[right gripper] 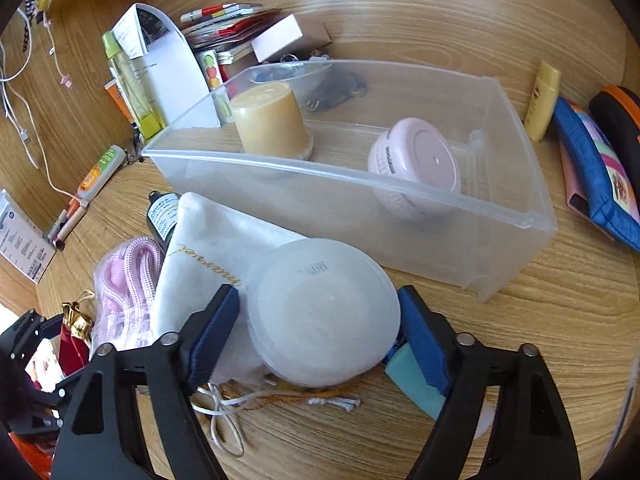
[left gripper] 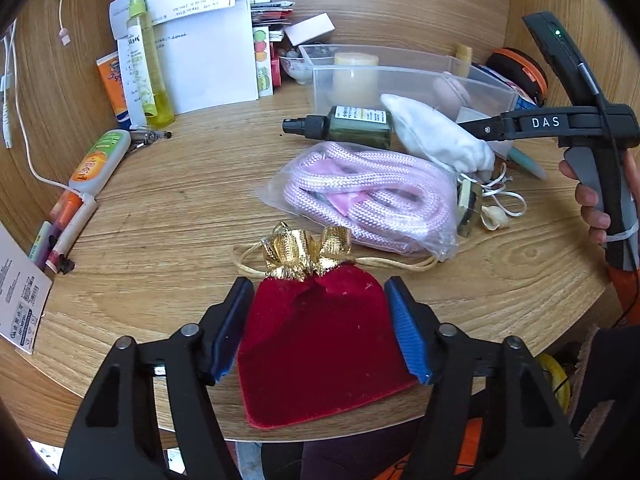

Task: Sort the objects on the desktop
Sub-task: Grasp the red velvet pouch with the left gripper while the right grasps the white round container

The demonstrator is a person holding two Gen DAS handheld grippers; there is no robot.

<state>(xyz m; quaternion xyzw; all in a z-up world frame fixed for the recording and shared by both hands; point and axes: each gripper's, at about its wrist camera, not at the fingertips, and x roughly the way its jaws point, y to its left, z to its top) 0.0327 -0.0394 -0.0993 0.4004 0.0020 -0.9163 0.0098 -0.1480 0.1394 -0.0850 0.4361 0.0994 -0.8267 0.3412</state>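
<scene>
A red velvet pouch (left gripper: 320, 344) with a gold top lies at the desk's near edge, between the open blue pads of my left gripper (left gripper: 320, 292); whether the pads touch it is unclear. My right gripper (right gripper: 320, 308) is shut on a round frosted plastic container (right gripper: 324, 316), held in front of the clear plastic bin (right gripper: 500, 232). The bin holds a yellow candle (right gripper: 272, 120) and a pink round case (right gripper: 416, 168). A white cloth pouch (right gripper: 208, 264), a bagged pink rope (left gripper: 368, 196) and a dark green spray bottle (left gripper: 344, 126) lie beside it.
A tall yellow bottle (left gripper: 146, 64), papers (left gripper: 200, 48), tubes and pens (left gripper: 92, 168) line the left wall. A yellow tube (right gripper: 542, 100), a blue pouch (right gripper: 600, 176) and an orange-rimmed case (right gripper: 624, 120) sit right of the bin. White cords (right gripper: 280, 400) lie under my right gripper.
</scene>
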